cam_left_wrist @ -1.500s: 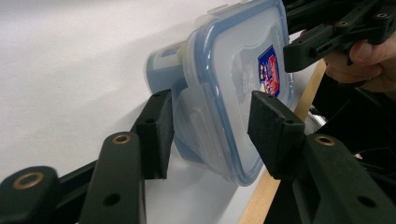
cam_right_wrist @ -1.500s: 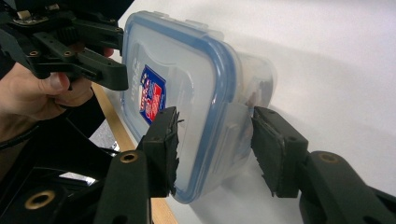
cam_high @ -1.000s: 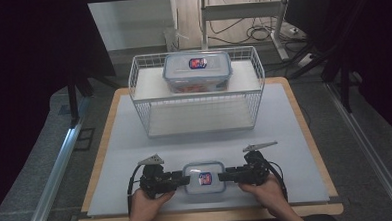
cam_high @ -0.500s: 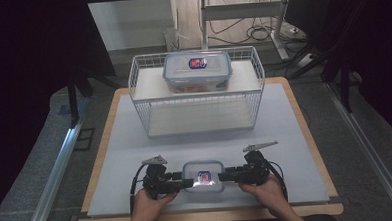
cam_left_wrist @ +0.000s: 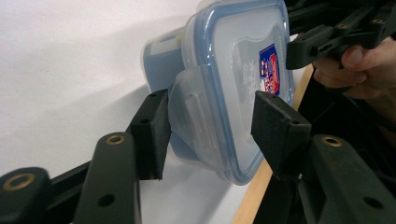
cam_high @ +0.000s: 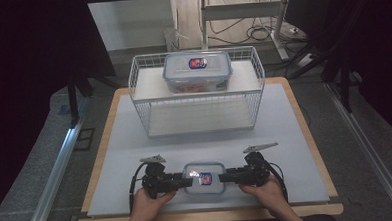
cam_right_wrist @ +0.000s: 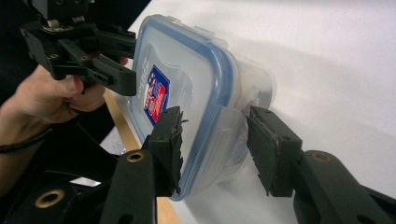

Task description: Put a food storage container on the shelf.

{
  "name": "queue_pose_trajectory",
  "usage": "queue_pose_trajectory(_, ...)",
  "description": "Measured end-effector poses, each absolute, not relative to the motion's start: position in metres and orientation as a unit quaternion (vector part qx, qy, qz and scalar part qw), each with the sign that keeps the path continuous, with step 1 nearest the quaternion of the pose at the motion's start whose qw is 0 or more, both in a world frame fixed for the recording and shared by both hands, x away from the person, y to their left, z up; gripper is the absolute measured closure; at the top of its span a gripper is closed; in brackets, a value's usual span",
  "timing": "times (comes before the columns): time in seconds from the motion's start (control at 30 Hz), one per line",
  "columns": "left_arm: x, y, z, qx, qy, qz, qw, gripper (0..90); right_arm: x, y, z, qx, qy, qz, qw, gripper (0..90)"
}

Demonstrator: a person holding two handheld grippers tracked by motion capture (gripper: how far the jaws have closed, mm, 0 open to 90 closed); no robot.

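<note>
Black grippers, brass rivets

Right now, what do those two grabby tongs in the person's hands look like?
Both tongs, the left and the right, are black, with two flat arms dotted with brass-ringed holes and ending in chunky ridged pads. A grey three-cornered plate sits on top of each, and a black cable trails behind. No sleeves show.

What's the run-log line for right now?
near container: on mat, lid on | left gripper: jaws astride left latch flap, just closing | right gripper: jaws astride right latch flap | second container: on wire rack
</note>
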State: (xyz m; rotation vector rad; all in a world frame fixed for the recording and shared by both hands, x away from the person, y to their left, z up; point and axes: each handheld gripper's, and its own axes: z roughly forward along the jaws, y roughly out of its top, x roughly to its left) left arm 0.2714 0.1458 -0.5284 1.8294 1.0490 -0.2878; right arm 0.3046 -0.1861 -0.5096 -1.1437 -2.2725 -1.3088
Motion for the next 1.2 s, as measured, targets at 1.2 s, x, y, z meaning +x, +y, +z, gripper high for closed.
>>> queue_pose_trajectory(1.2,0.282,0.150,-0.486,0.742,0.407,-0.101,0.523,56.9,0.315,-0.194,-0.475,-0.397,-0.760,-0.496,0.135,55.8)
